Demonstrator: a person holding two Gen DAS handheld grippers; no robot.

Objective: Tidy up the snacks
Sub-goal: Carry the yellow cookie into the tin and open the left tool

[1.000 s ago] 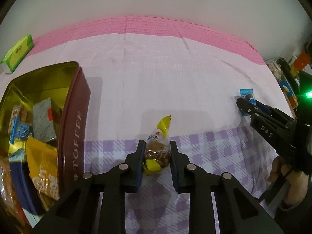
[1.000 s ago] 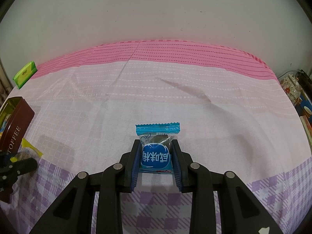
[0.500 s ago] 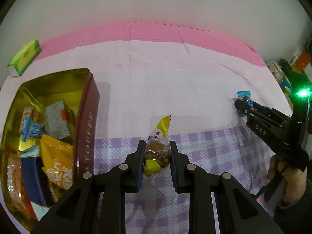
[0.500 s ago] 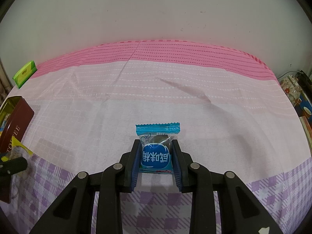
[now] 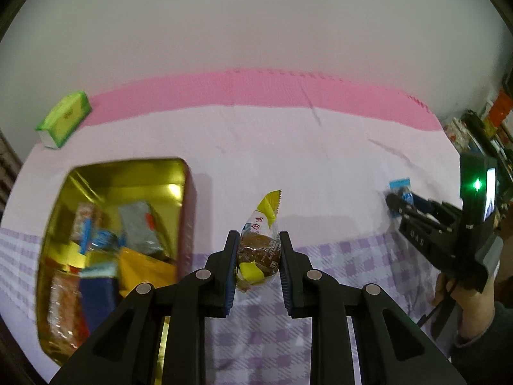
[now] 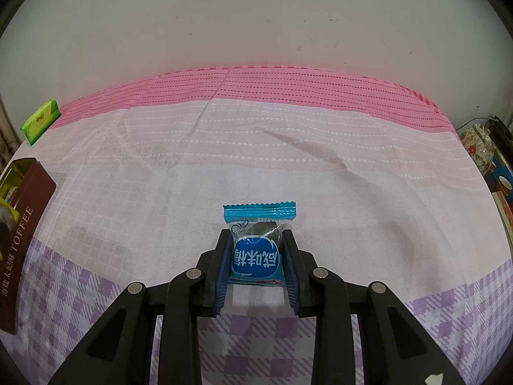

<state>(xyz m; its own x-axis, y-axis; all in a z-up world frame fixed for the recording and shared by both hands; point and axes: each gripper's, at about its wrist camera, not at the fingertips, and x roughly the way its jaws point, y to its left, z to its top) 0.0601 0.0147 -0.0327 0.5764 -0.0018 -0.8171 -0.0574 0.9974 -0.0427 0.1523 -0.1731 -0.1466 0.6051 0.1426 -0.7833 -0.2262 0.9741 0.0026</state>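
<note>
Gold lining shows only from the left wrist view: the open toffee tin (image 5: 184,192) reveals its inside there, packed with several wrapped snacks, while the right wrist view catches just its maroon side (image 6: 29,224) lettered TOFFEE at the left edge. The left view also takes in the right gripper (image 5: 396,203) and the person's hand (image 5: 465,298) behind it, near the cloth's right side.

The left gripper (image 5: 258,253) is clamped on a clear packet with yellow ends (image 5: 258,243) holding a brown snack, just right of the tin. The right gripper (image 6: 256,253) is closed on a blue packet (image 6: 258,240) with white characters and a crimped teal top edge, lying on the cloth.

A pink, white and purple-checked tablecloth (image 6: 288,147) covers the table. A green tissue pack (image 5: 64,118) sits at the far left corner. Cluttered items (image 6: 481,147) stand past the right edge.
</note>
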